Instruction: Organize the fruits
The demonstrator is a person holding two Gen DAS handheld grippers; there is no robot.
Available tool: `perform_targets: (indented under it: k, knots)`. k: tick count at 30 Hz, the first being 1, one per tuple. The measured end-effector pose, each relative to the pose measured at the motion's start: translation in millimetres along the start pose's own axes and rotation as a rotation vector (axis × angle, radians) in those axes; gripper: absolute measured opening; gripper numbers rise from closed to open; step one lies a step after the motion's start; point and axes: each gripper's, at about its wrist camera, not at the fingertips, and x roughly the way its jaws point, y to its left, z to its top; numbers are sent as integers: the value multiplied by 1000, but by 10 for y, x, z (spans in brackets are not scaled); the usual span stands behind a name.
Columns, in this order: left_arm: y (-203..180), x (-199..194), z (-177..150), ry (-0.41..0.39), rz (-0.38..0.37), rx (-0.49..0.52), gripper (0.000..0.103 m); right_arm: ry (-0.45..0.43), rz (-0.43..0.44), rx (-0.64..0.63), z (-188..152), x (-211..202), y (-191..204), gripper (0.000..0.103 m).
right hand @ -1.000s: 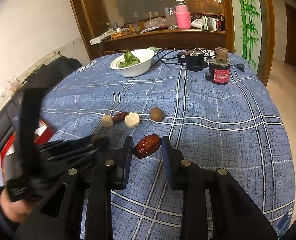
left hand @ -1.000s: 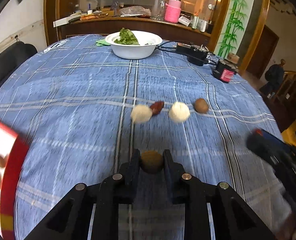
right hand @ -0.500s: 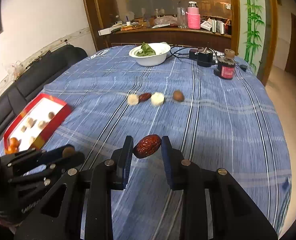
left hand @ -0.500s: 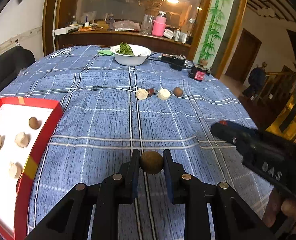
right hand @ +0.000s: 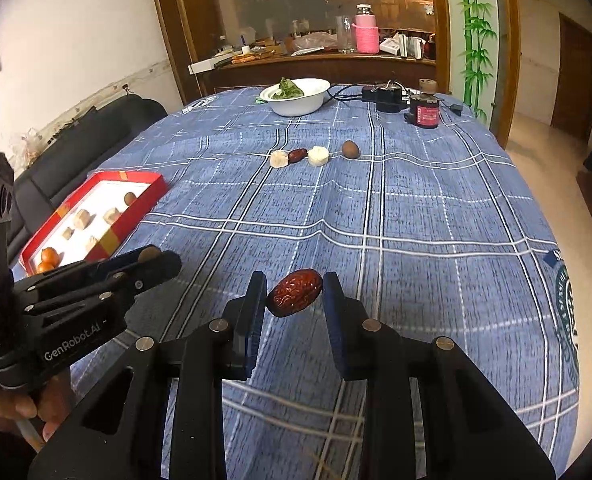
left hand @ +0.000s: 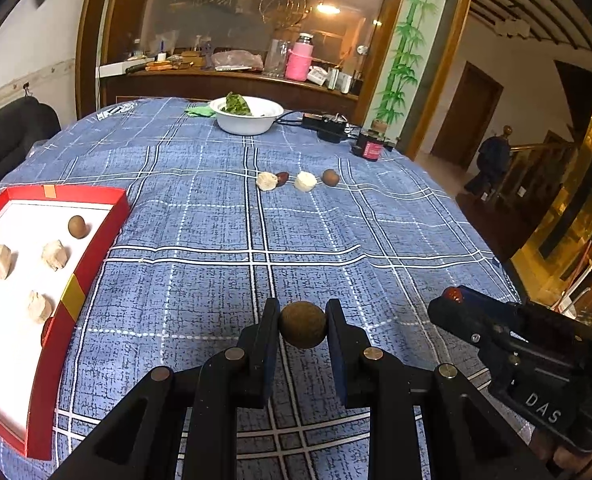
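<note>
My left gripper (left hand: 302, 320) is shut on a round brown fruit (left hand: 302, 330), held above the blue checked tablecloth. My right gripper (right hand: 294, 294) is shut on a wrinkled red date (right hand: 295, 298). To the left lies a red box with a white floor (left hand: 96, 240) (right hand: 140, 204) holding several pale chunks, a brown fruit (left hand: 76, 226) and orange fruits. Farther up the cloth sits a row: a pale chunk (left hand: 267, 181), a red date (left hand: 282, 178), a white piece (left hand: 305, 181) and a brown fruit (left hand: 330, 177). The right gripper (left hand: 452, 294) shows in the left view, the left gripper (right hand: 150, 256) in the right view.
A white bowl of greens (left hand: 246, 116) (right hand: 298, 98) stands at the table's far side, with black adapters and cables (right hand: 384, 96) and a small red-labelled jar (right hand: 424, 114) beside it. A dark sofa (right hand: 96, 136) runs along the left. A person's hand (right hand: 12, 412) holds the left gripper.
Both grippers have drawn back from the row of fruits toward the near side of the table, each carrying its fruit. The red box has come fully into the left view.
</note>
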Motion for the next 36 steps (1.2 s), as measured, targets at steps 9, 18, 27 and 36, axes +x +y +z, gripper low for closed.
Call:
perform_targets:
  k: [9,18,27,36]
  knots:
    - [0,-68,-8,-12,4,5,22,-21,-7,-8,-24,-102,29,27]
    - [23,-95,-2,-20,26,1,22,-31,4,-4,-38,-117,21,27]
    - [35,-130,-15,-24,46,-4,22,-31,23,0,-43,-85,33,27]
    - [22,-148,-21,-20,69,2,22,-35,52,-1,-63,-74,77,27]
